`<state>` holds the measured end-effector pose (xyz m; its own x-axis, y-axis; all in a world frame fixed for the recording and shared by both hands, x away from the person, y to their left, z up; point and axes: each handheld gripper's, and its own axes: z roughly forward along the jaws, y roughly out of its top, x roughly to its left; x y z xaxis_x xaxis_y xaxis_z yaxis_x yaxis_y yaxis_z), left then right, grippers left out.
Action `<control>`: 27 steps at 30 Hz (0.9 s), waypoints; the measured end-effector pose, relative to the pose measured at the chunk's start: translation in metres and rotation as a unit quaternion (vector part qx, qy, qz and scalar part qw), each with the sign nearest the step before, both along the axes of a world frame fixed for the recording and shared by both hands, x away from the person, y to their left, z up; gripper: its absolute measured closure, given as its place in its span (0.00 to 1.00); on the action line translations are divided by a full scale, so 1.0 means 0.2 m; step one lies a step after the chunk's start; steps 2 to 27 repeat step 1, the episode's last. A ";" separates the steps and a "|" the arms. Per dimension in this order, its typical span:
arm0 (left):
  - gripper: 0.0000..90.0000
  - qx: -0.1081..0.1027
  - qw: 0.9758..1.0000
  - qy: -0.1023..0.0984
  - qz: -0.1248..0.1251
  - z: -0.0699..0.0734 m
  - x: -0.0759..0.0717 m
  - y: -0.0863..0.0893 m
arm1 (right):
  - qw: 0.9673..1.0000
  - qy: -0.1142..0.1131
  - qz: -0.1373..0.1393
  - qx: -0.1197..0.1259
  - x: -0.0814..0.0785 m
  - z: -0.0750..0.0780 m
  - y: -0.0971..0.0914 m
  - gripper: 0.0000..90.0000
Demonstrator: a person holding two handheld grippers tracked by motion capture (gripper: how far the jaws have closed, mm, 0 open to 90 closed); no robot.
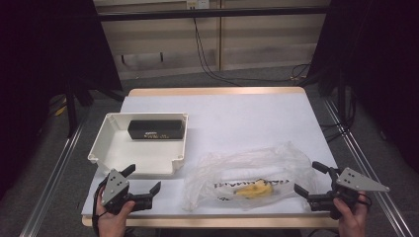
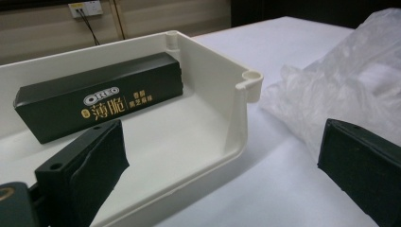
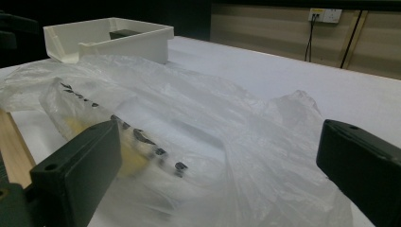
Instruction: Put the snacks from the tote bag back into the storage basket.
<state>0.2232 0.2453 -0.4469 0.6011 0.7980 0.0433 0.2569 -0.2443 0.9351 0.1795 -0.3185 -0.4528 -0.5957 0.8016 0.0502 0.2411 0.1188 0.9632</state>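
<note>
Lying just ahead of right gripper (image 1: 310, 178) spread fingers (image 3: 78, 165): plastic bag (image 1: 247, 173); left gripper (image 1: 143, 178) likewise spread, empty.

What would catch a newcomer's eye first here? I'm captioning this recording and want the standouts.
The crumpled clear plastic bag at the table's near edge, with a yellow banana showing through it. To its left sits a white tray holding a dark Oreo box against its far wall. The left gripper and right gripper flank the bag, both open.

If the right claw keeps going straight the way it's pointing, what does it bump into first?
Most likely the clear plastic bag straight ahead of the open right claw; the banana lies deeper inside it.
</note>
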 end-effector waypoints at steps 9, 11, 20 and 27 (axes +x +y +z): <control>0.01 -0.003 1.000 0.009 0.000 -0.01 0.01 0.00 | 1.000 -0.002 0.001 0.000 0.00 0.00 0.00 0.01; 0.01 -0.003 1.000 0.009 0.000 -0.01 0.01 0.00 | 1.000 -0.002 0.001 0.000 0.00 0.00 0.00 0.01; 0.01 -0.003 1.000 0.009 0.000 -0.01 0.01 0.00 | 1.000 -0.002 0.001 0.000 0.00 0.00 0.00 0.01; 0.01 -0.003 1.000 0.009 0.000 -0.01 0.01 0.00 | 1.000 -0.002 0.001 0.000 0.00 0.00 0.00 0.01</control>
